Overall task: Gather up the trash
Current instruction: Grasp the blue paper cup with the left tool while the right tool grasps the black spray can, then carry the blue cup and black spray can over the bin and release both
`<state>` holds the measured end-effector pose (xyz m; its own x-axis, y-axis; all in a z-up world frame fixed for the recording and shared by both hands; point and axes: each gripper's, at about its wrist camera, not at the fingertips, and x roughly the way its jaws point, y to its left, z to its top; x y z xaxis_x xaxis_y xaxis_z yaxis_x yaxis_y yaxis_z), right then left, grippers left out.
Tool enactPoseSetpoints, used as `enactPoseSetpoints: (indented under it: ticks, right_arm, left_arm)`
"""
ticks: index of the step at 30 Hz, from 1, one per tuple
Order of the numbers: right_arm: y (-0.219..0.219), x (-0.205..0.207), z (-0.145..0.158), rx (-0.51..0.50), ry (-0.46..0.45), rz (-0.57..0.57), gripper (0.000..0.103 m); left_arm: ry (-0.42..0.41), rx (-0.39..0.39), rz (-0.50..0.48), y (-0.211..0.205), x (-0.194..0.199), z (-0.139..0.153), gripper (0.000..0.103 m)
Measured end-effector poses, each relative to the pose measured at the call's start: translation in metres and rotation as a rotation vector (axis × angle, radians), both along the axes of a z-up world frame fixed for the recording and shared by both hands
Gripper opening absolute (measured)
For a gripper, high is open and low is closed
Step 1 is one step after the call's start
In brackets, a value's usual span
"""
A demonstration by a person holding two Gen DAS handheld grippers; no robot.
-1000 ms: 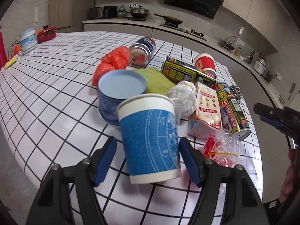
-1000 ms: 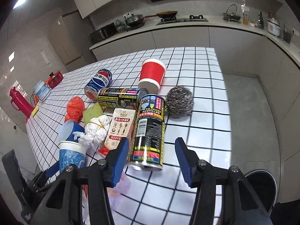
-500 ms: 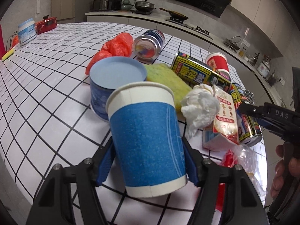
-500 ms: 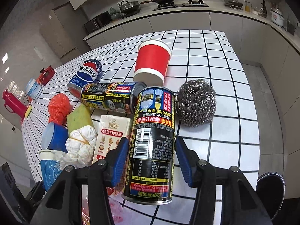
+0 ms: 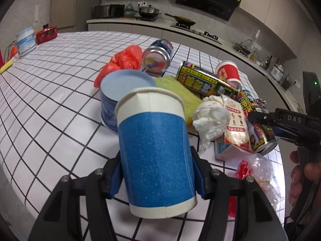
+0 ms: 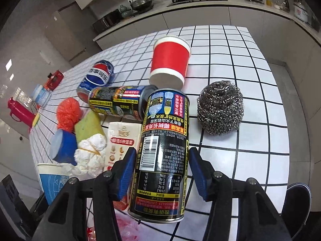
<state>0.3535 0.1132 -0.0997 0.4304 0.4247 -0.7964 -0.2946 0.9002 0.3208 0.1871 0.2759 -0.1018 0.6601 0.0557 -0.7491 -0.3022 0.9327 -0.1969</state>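
Observation:
My left gripper [image 5: 156, 172] is shut on a blue paper cup [image 5: 154, 152] and holds it tilted just above the tiled table [image 5: 50, 92]. My right gripper [image 6: 160, 170] straddles a lying black drink can [image 6: 162, 152]; the left pad touches it, while a thin gap shows at the right pad. The same can [image 5: 258, 134] and right gripper [image 5: 258, 117] show at the right of the left wrist view. The trash pile holds a second black can [image 6: 118, 103], a Pepsi can [image 6: 96, 77], a red cup [image 6: 170, 60], a crumpled tissue [image 6: 90, 156] and a carton [image 6: 120, 140].
A steel scourer [image 6: 220, 107] lies right of the can. A blue tub [image 5: 124, 94], green sponge [image 5: 178, 92], red plastic bag [image 5: 124, 60] and clear wrapper [image 5: 258, 166] lie in the pile. A bin [image 6: 299, 198] stands on the floor beyond the table edge.
My left gripper closed on the blue cup and lifted it, tilting it. My right gripper moved forward and narrowed around the black can.

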Motion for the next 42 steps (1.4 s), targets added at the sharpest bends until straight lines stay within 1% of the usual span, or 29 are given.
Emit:
enactPoseSetpoints:
  ticks: [2, 4, 8, 10, 12, 14, 16, 17, 18, 19, 20, 22, 24, 27, 30, 34, 36, 40, 42]
  right_arm:
    - [-0.002, -0.008, 0.008, 0.006, -0.033, 0.001, 0.055]
    - [-0.002, -0.011, 0.011, 0.007, -0.040, 0.011, 0.055]
    - [-0.002, -0.018, 0.012, -0.006, -0.013, 0.033, 0.056]
    - [0.000, -0.017, 0.007, -0.012, 0.004, 0.043, 0.056]
    - [0.004, -0.012, 0.000, -0.034, 0.042, 0.052, 0.056]
    - [0.010, -0.005, -0.007, -0.054, 0.070, 0.056, 0.064]
    - [0.013, -0.001, -0.010, -0.062, 0.071, 0.047, 0.066]
    - [0.014, 0.001, -0.011, -0.064, 0.074, 0.044, 0.069]
    - [0.014, 0.003, -0.013, -0.070, 0.078, 0.038, 0.069]
    - [0.014, 0.006, -0.014, -0.059, 0.088, 0.039, 0.065]
    - [0.014, 0.007, -0.015, -0.043, 0.093, 0.049, 0.055]
    - [0.014, 0.008, -0.016, -0.040, 0.092, 0.057, 0.055]
    - [0.011, 0.003, -0.012, -0.025, 0.069, 0.055, 0.055]
    - [0.004, -0.007, 0.003, 0.003, 0.022, 0.043, 0.055]
    - [-0.004, -0.019, 0.019, 0.026, -0.009, 0.049, 0.055]
    - [-0.032, -0.041, 0.042, 0.052, -0.046, 0.035, 0.055]
    - [-0.055, -0.054, 0.053, 0.044, -0.069, 0.014, 0.055]
    - [-0.118, -0.078, 0.065, 0.036, -0.092, -0.066, 0.055]
    - [-0.153, -0.091, 0.067, 0.025, -0.097, -0.111, 0.055]
  left_arm:
    - [-0.008, 0.004, -0.004, -0.001, -0.003, 0.004, 0.059]
    - [-0.009, 0.021, -0.010, -0.004, -0.002, 0.007, 0.059]
    - [0.005, 0.029, -0.011, -0.005, -0.001, 0.003, 0.059]
    - [0.016, 0.029, -0.015, -0.006, 0.000, 0.001, 0.059]
    - [0.026, 0.029, -0.019, -0.006, 0.001, -0.002, 0.059]
    - [0.031, 0.035, -0.021, -0.007, 0.003, -0.003, 0.059]
    - [0.038, 0.038, -0.023, -0.008, 0.006, -0.005, 0.060]
    - [0.041, 0.035, -0.023, -0.007, 0.007, -0.006, 0.060]
    - [0.042, 0.033, -0.022, -0.007, 0.009, -0.008, 0.060]
    - [0.044, 0.035, -0.024, -0.007, 0.010, -0.010, 0.060]
    - [0.049, 0.034, -0.024, -0.006, 0.011, -0.012, 0.060]
    - [0.045, 0.028, -0.026, -0.006, 0.012, -0.013, 0.060]
    - [0.033, 0.029, -0.027, -0.007, 0.009, -0.010, 0.059]
    - [0.003, 0.055, -0.026, -0.011, 0.004, 0.002, 0.059]
    - [-0.018, 0.053, -0.033, -0.018, 0.000, 0.014, 0.059]
    - [-0.063, 0.066, -0.067, -0.042, -0.005, 0.035, 0.059]
    - [-0.090, 0.065, -0.099, -0.062, -0.006, 0.047, 0.059]
    - [-0.127, 0.052, -0.175, -0.107, -0.006, 0.062, 0.059]
    - [-0.134, 0.046, -0.224, -0.134, -0.006, 0.064, 0.059]
